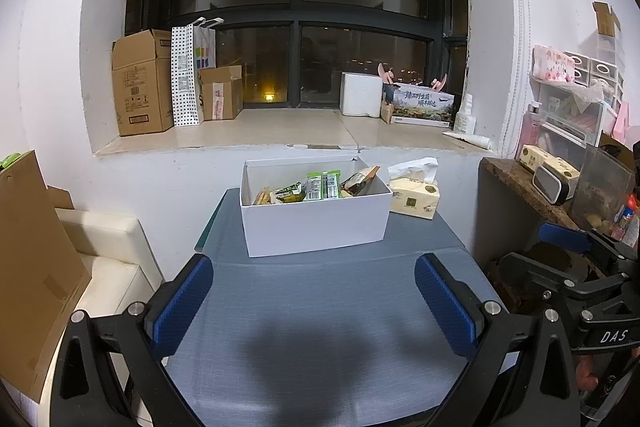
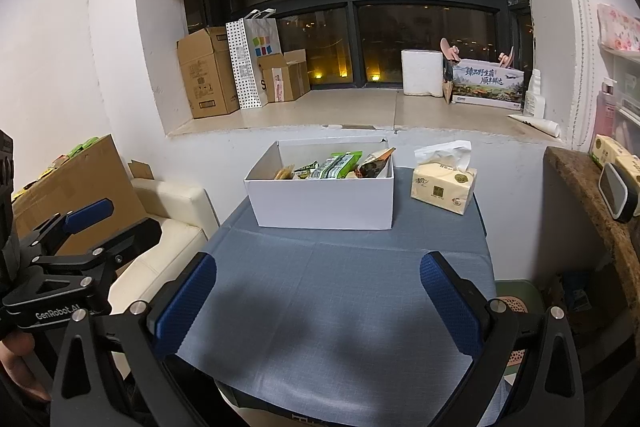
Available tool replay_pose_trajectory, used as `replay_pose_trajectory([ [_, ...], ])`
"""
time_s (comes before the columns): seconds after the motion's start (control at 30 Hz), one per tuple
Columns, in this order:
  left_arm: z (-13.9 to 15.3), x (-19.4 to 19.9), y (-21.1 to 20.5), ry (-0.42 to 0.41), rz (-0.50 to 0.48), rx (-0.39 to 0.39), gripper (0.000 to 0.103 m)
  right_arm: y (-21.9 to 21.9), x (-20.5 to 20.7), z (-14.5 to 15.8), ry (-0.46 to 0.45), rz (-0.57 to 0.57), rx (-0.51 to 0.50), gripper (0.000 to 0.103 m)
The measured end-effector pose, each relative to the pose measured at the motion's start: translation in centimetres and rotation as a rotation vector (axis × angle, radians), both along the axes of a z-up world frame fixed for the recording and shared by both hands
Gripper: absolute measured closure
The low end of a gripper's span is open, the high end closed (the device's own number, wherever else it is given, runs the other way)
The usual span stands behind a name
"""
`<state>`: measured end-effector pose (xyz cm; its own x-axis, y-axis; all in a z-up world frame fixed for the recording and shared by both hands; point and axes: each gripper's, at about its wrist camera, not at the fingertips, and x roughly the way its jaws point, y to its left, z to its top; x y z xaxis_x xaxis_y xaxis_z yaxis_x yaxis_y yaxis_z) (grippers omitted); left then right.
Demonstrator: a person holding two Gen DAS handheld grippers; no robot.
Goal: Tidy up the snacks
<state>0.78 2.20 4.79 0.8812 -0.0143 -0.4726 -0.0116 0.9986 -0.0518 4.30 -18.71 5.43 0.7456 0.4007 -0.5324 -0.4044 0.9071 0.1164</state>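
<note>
Both grippers open and empty over the table; snacks sit in the white box.

Left gripper (image 1: 314, 301) and right gripper (image 2: 318, 301) hover above the blue tablecloth (image 1: 320, 307), blue pads spread wide, nothing between them. Further back, the white box (image 1: 316, 223) stands on the cloth near its far edge, lid off, with the snack packets (image 1: 320, 185) inside: green wrappers, a dark pouch, something yellow at the left. A tissue pack (image 2: 442, 189) sits just beside the box on its right. Behind, cardboard boxes (image 1: 140, 83) stand on the windowsill (image 1: 280, 127).
</note>
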Motion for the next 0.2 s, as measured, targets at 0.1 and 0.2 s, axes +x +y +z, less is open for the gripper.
replay_pose_trajectory([
  [0.1, -0.1, 0.02, 0.08, 0.003, -0.002, -0.005, 0.0, 0.01, -0.01, 0.01, -0.001, 0.0, 0.0, 0.0],
  [0.2, -0.04, -0.14, 0.1, -0.002, -0.01, -0.009, 0.0, 0.04, 0.0, -0.05, -0.002, 0.003, 0.001, 0.0],
])
